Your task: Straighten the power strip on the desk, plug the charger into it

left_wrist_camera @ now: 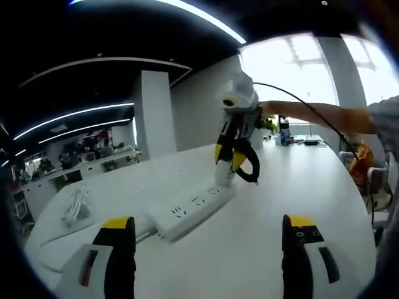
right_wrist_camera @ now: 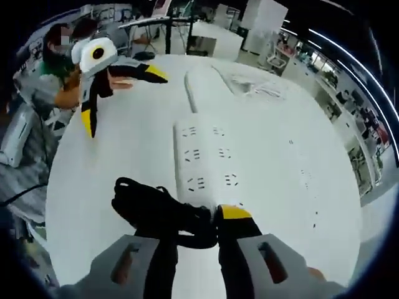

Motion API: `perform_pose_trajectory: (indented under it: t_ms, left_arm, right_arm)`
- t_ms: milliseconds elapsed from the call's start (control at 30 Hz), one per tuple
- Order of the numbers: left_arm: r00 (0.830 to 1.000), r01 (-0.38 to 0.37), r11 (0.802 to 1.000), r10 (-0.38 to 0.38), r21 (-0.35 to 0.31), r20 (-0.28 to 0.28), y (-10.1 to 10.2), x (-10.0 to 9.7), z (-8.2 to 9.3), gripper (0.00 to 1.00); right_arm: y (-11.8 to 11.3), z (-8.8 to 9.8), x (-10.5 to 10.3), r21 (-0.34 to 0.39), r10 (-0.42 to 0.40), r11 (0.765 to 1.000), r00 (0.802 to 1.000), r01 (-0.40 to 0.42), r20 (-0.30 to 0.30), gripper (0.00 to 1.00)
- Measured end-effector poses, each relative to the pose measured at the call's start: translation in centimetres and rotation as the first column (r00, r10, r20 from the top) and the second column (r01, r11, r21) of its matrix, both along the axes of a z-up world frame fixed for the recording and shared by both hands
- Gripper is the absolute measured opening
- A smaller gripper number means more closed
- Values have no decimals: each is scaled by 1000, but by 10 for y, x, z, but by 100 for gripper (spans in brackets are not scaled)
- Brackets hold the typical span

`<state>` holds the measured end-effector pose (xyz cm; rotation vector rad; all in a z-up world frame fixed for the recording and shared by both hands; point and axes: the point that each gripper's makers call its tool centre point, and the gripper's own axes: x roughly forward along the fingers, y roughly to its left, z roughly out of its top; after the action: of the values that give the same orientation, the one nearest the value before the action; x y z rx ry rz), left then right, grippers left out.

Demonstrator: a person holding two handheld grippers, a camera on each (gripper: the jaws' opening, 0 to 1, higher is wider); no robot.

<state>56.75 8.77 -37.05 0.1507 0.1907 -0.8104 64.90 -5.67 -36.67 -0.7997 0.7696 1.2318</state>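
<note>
Strip, power (left_wrist_camera: 192,210), white plastic, a long flat bar with rounded corners, lying on the white desk (left_wrist_camera: 262,249). In the left gripper view its long axis runs from lower left to upper right, a white cord leaving the lower-left end; sockets sit in a row along the top face. In the right gripper view the power strip (right_wrist_camera: 206,165) runs straight away from the camera, two columns of slotted sockets, cord trailing off the far end.

Charger (left_wrist_camera: 224,174), white, small and blocky, standing on the far end of the strip in the left gripper view, with a coiled black cable (right_wrist_camera: 159,208), glossy and looped.

Right gripper (left_wrist_camera: 230,157), yellow-tipped black jaws, closed on the charger from above, held by a person's outstretched arm (left_wrist_camera: 324,117).

Left gripper (left_wrist_camera: 209,233), jaws well apart, nothing between them, above bare desk just short of the strip; in the right gripper view it hangs over the desk's far left.

Bundle, white cable (left_wrist_camera: 76,207), lying on the desk well apart from the strip.
</note>
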Motion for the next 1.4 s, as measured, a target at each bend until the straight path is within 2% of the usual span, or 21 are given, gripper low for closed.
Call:
perform_pose_trajectory:
  t_ms: [100,200,300,400,567,733,800,900,1000,1067,1133,1200,1267,1400]
  left_arm:
    - [1000,0,1000,0,2,-4,0,0,-1,99]
    - [1000,-1,1000,1,4,-5,-1,0,-2,99]
    - [1000,-3,1000,3,3,-7,-1,1,-2,99]
    - [1000,-5,1000,5,5,-14,0,2,-4,99]
    - [1000,-6,1000,6,6,-24,-1,3,-6,99]
    - [999,-9,1000,10,18,-30,0,4,-10,99]
    - [999,-12,1000,13,19,-34,0,4,-11,99]
    - [999,-15,1000,15,14,-37,1,5,-11,99]
    - [999,-16,1000,17,12,-39,1,5,-11,99]
    - [999,-17,1000,18,14,-39,2,5,-12,99]
    - [999,-16,1000,17,18,-41,1,6,-14,99]
    - [999,-14,1000,15,20,-45,0,6,-16,99]
    - [999,-12,999,14,31,-43,-1,6,-19,99]
    - [999,-10,998,12,61,-36,-2,6,-23,99]
  right_arm:
    - [0,0,7,-24,-33,999,994,31,-107,22]
    - [0,-2,8,-50,-37,998,985,29,-168,21]
    - [1,-3,9,-73,-29,997,979,14,-201,21]
    - [2,-4,6,-97,-16,995,978,-4,-206,20]
    - [3,-5,2,-155,26,987,988,-50,-150,19]
    - [2,-7,-1,-269,72,959,996,-84,-57,19]
    - [1,-8,-2,-296,80,951,996,-85,-29,18]
    - [0,-9,1,-350,115,933,992,-88,57,18]
    - [0,-11,0,-378,125,923,985,-72,118,18]
    - [-2,-11,1,-349,112,935,988,-69,103,18]
    - [-4,-13,3,-292,80,954,996,-66,34,18]
    - [-4,-13,9,-278,36,960,999,-42,-27,18]
    - [-3,-14,17,-289,36,956,998,-52,-59,19]
    - [-4,-17,18,-334,25,940,994,-61,-110,19]
